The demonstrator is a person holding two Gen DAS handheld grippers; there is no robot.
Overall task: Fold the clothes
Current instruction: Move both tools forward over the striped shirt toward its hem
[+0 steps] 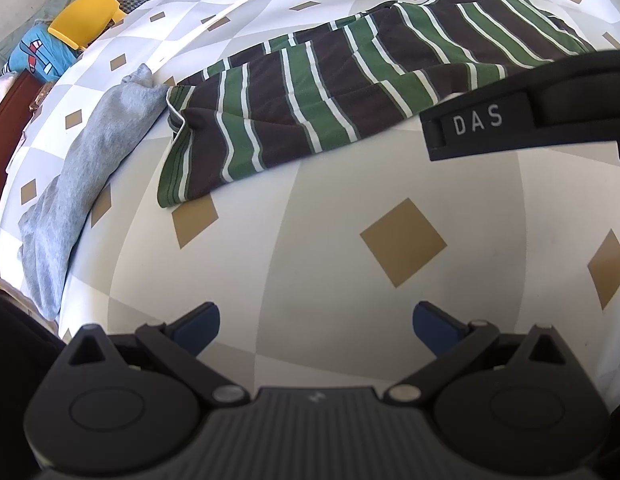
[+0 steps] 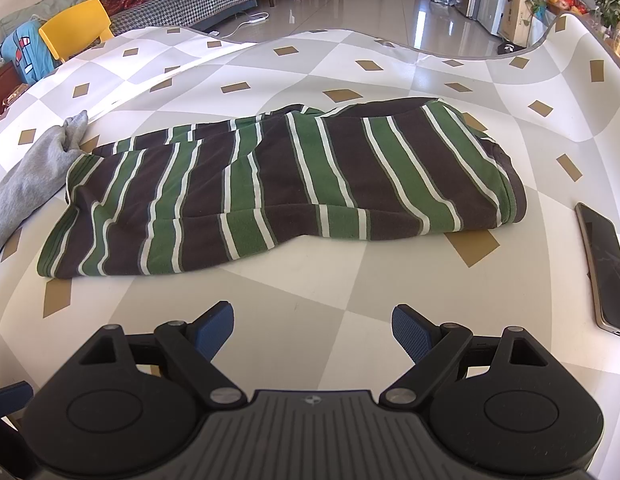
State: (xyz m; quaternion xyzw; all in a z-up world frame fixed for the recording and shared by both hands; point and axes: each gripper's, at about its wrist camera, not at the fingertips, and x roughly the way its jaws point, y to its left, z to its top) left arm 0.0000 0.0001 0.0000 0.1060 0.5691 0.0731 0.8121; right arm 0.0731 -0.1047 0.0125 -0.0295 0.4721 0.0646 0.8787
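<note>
A green, brown and white striped garment (image 2: 270,184) lay folded in a loose bundle near the middle of the counter (image 2: 349,300), which wore a cloth of grey and white checks with tan diamonds. A grey garment (image 2: 26,176) touched its left end and trailed towards the counter's left edge. A dark phone (image 2: 603,268) lay flat near the right edge, apart from the striped garment. Both grippers hovered over bare cloth at the near side: the left gripper (image 1: 315,330) spread wide and empty, the right gripper (image 2: 313,330) likewise spread, pinching nothing.
</note>
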